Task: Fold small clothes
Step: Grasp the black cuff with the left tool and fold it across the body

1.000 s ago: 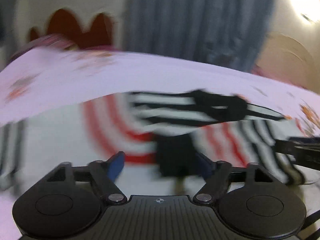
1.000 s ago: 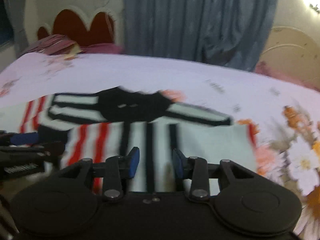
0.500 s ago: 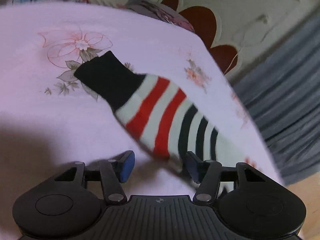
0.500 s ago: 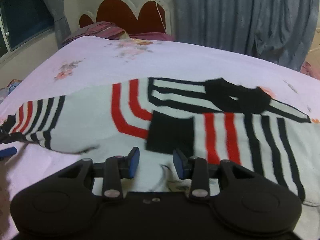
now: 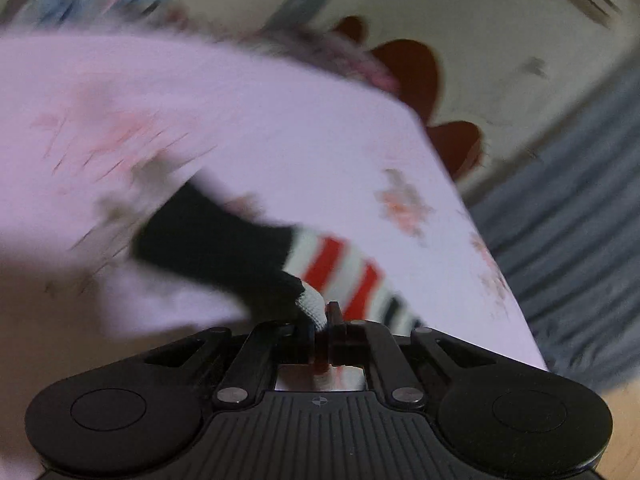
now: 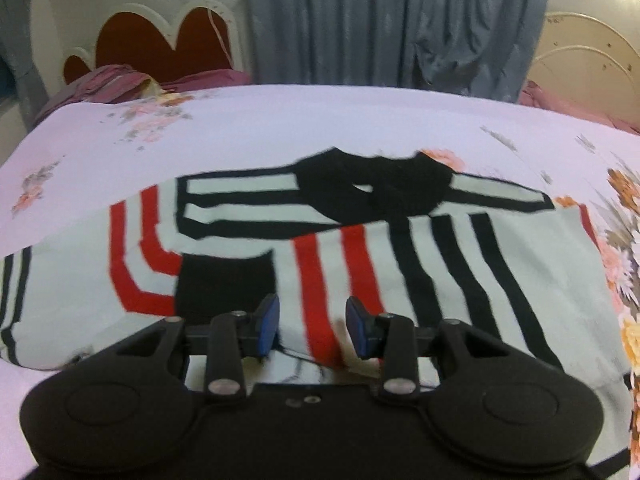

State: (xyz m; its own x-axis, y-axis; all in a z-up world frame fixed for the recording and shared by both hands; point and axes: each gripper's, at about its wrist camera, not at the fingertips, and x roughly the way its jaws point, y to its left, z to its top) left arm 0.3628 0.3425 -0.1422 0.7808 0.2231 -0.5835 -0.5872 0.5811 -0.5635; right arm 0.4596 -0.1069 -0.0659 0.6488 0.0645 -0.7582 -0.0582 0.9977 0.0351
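Note:
A small striped sweater [image 6: 360, 256], white with red and black stripes and a black collar, lies on the pink floral bed sheet [image 6: 280, 120]. One sleeve is folded across its front, ending in a black cuff [image 6: 226, 280]. My right gripper [image 6: 313, 326] is open and empty, hovering over the sweater's near hem. In the blurred left wrist view, my left gripper [image 5: 320, 322] is shut on the other sleeve [image 5: 336, 276] near its black cuff [image 5: 216, 248].
A red scalloped headboard [image 6: 160, 44] and crumpled purple bedding [image 6: 116, 84] are at the bed's far left. Grey curtains [image 6: 400, 24] hang behind. A cream curved bed frame [image 6: 580, 68] stands at the far right. Floral prints mark the sheet's right edge [image 6: 624, 264].
My left gripper has closed on the sleeve it was open over half a second ago. My right gripper has shifted right over the sweater's body and stays open.

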